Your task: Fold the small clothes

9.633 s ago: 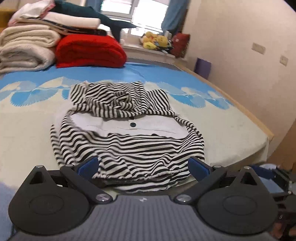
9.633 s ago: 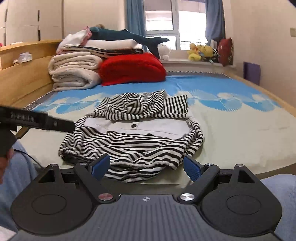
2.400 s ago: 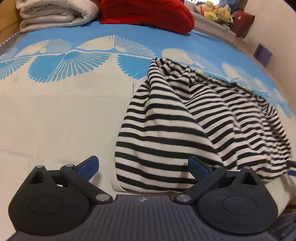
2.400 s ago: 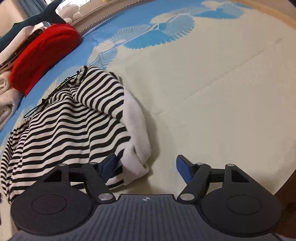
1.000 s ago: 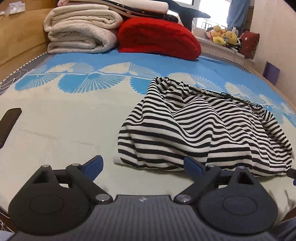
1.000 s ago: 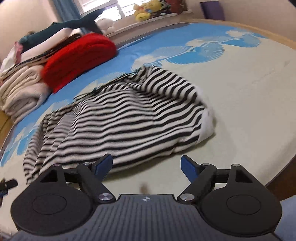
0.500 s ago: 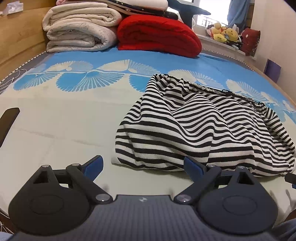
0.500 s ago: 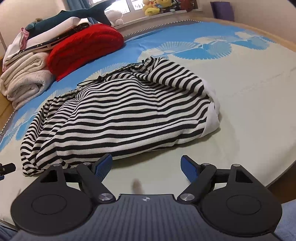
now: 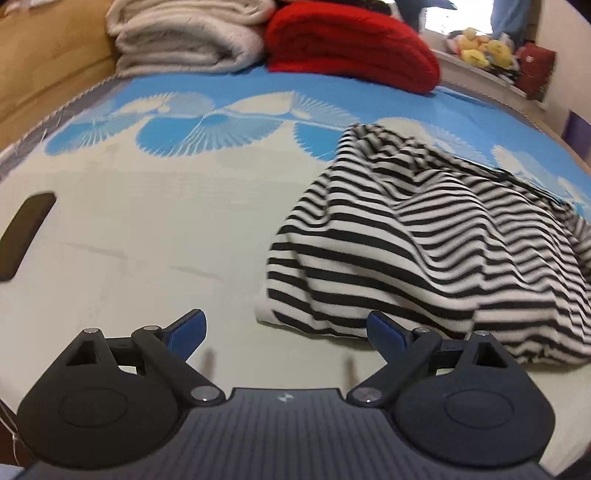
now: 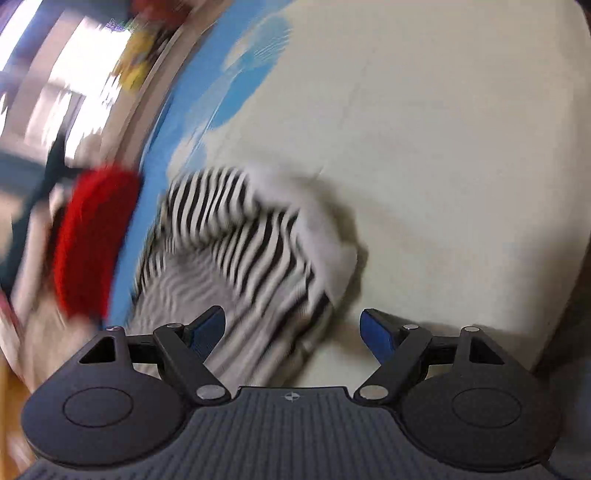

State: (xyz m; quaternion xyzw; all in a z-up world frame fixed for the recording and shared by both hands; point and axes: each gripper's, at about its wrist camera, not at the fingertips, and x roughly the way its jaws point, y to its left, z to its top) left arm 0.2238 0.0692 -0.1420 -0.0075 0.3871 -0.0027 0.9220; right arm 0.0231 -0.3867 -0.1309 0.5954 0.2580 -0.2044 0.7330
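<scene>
Just ahead of your left gripper (image 9: 286, 328), its blue pads stand wide apart with nothing between them; the near left corner of the striped garment (image 9: 424, 251) lies on the bed just beyond the right-hand pad, so the cloth sits ahead and to the right of this claw, not centred in it; the garment's long axis runs away to the right across that view, a black-and-white heap, folded over and rumpled, with a white edge showing at the near corner

Your right gripper (image 10: 291, 328) is also spread wide and holds nothing; its view is tilted and smeared by motion, yet you can make out the garment's opposite end, with a white lining at its edge, reaching in between the pads from the left, close to the left pad; whether the cloth touches that pad cannot be told through the blur; judged from both views, each claw is near its own end of the garment, and the right one looks the nearer to cloth

Under everything lies the bed cover (image 9: 155, 221), pale cream close to you and blue with white fan shapes farther off; a dark flat object (image 9: 26, 236) rests at the left edge; beyond, against a wooden headboard, sit folded cream blankets (image 9: 188, 33) and a red blanket (image 9: 351, 40); farthest off, soft toys (image 9: 484, 48) line a bright window sill
</scene>
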